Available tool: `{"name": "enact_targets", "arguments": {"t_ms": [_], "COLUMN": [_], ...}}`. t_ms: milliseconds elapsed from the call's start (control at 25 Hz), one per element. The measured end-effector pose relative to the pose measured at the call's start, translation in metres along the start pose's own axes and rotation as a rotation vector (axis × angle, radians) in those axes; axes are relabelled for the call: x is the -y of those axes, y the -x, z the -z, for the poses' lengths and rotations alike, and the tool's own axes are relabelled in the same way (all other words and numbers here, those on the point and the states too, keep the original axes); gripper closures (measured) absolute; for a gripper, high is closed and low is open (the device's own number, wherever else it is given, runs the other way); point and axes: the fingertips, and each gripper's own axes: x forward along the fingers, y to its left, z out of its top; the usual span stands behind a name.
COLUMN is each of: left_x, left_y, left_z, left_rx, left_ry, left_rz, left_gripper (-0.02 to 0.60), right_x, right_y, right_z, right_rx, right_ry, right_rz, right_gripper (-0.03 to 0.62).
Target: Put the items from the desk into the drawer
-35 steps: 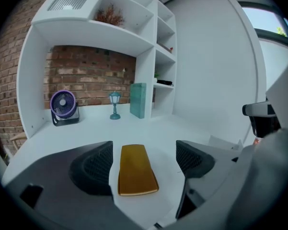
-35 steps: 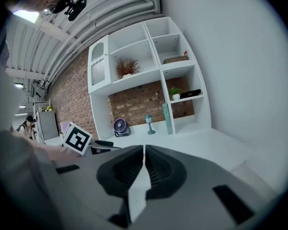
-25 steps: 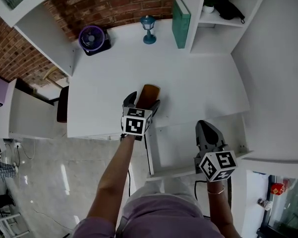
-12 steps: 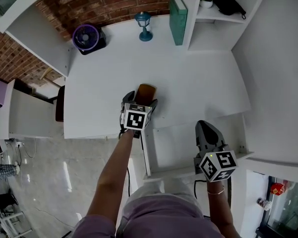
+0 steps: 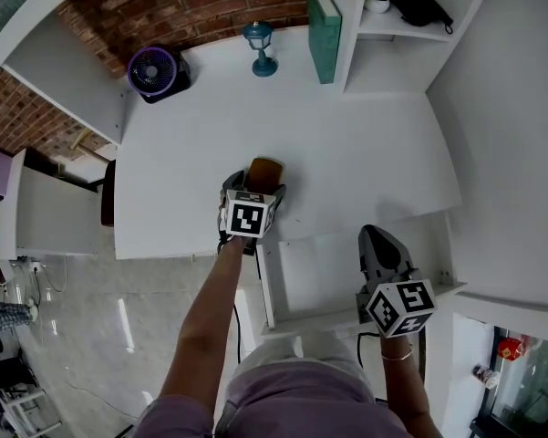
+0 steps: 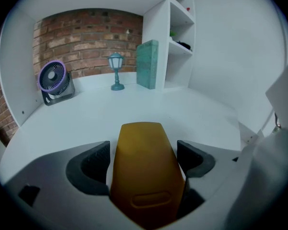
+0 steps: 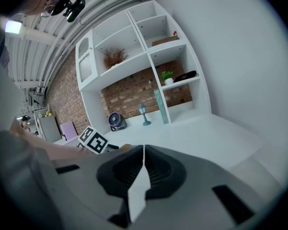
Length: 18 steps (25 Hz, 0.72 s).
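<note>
A flat orange-brown case (image 5: 265, 172) (image 6: 144, 169) lies near the front edge of the white desk (image 5: 346, 153), and my left gripper (image 5: 253, 188) (image 6: 146, 155) is shut on it, a jaw on each side. The open white drawer (image 5: 328, 267) sticks out below the desk edge, to the right of the left gripper. My right gripper (image 5: 380, 245) (image 7: 142, 164) hovers over the drawer's right part, its jaws pressed together with nothing in them.
At the back of the desk stand a purple fan (image 5: 155, 71) (image 6: 55, 80), a small blue lantern lamp (image 5: 259, 46) (image 6: 116, 70) and an upright teal book (image 5: 325, 21) (image 6: 147, 63). White shelves (image 5: 410, 16) rise at the right; a brick wall (image 5: 191, 7) is behind.
The left gripper with the orange case has pulled back slightly toward the desk's front edge. The right gripper has stayed over the drawer.
</note>
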Motion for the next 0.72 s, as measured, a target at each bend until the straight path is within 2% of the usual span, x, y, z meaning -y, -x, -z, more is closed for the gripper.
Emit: {"name": "enact_targets", "arguments": {"t_ms": [720], "left_x": [0.0048], "left_y": [-0.0014], "left_z": [-0.0009], "left_rx": [-0.018], "left_ry": [-0.026], "left_rz": [0.026], "left_gripper": [0.186], "right_x": [0.0073], "right_y": [-0.0056], "right_z": [0.0029], "right_rx": [-0.023], "right_ry": [-0.017], "right_rz": [0.007], "right_gripper": [0.588]}}
